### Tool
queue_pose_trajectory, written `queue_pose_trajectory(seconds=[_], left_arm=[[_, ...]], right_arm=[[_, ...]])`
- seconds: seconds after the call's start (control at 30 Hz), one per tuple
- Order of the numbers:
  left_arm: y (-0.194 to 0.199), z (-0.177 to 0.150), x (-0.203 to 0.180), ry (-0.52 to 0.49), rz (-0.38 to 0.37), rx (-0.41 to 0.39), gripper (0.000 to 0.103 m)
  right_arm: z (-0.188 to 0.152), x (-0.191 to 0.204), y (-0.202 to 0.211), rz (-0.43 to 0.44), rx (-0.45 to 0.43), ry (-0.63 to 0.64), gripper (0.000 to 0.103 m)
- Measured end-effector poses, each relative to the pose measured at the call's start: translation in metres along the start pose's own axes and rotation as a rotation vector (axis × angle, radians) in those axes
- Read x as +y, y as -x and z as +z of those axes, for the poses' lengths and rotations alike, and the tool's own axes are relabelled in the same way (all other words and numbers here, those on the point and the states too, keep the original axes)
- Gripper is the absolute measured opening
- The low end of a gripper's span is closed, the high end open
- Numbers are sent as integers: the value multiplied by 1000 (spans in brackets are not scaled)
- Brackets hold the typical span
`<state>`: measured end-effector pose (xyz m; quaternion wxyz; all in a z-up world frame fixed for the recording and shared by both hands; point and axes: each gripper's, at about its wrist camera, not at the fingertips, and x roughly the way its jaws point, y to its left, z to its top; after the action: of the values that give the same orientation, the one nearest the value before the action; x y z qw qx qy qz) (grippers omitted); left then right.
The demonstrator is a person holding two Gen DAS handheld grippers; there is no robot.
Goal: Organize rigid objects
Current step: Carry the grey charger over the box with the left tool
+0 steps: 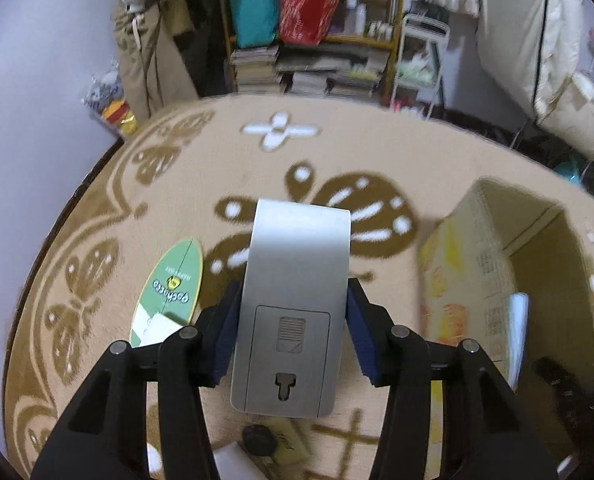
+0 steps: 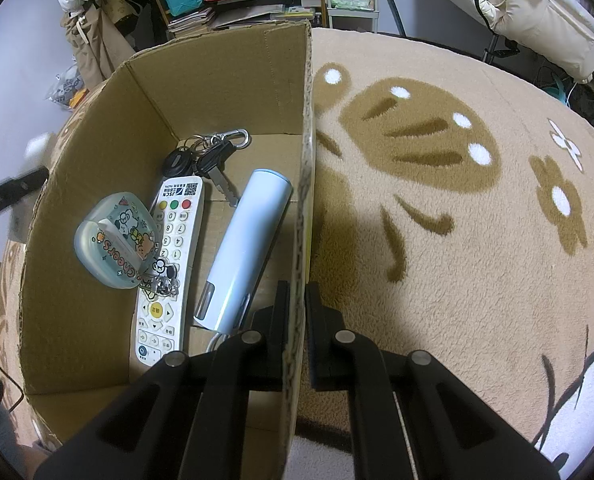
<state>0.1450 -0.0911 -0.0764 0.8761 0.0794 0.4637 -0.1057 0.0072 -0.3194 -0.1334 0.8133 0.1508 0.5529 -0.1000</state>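
My left gripper [image 1: 291,320] is shut on a silver remote [image 1: 293,280] held back side up above the beige rug, its battery cover facing the camera. The open cardboard box [image 1: 477,248] stands to its right. In the right wrist view my right gripper [image 2: 297,300] is shut on the box's right wall [image 2: 303,208]. Inside the box lie a white remote [image 2: 169,264], a bunch of keys [image 2: 207,156], a pale blue cylinder [image 2: 245,248] and a clear cartoon-printed case [image 2: 117,240].
A green oval card [image 1: 171,288] lies on the rug left of the silver remote. A small dark round object [image 1: 259,438] and a tan card [image 1: 285,440] lie below it. Shelves with books and bags [image 1: 313,32] stand beyond the rug.
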Motion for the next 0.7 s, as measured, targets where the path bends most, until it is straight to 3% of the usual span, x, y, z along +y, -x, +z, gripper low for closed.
queue_pose_trajectory(seconds=[0.2, 0.57, 0.7], left_arm=[[42, 10, -21, -46, -29, -84, 49], [85, 13, -54, -93, -109, -168, 49], [91, 11, -65, -100, -186, -195, 49]], right_arm=[[0, 0, 0, 0, -1, -1, 8], [0, 2, 0, -35, -5, -3, 8], [0, 2, 0, -31, -4, -6, 8]])
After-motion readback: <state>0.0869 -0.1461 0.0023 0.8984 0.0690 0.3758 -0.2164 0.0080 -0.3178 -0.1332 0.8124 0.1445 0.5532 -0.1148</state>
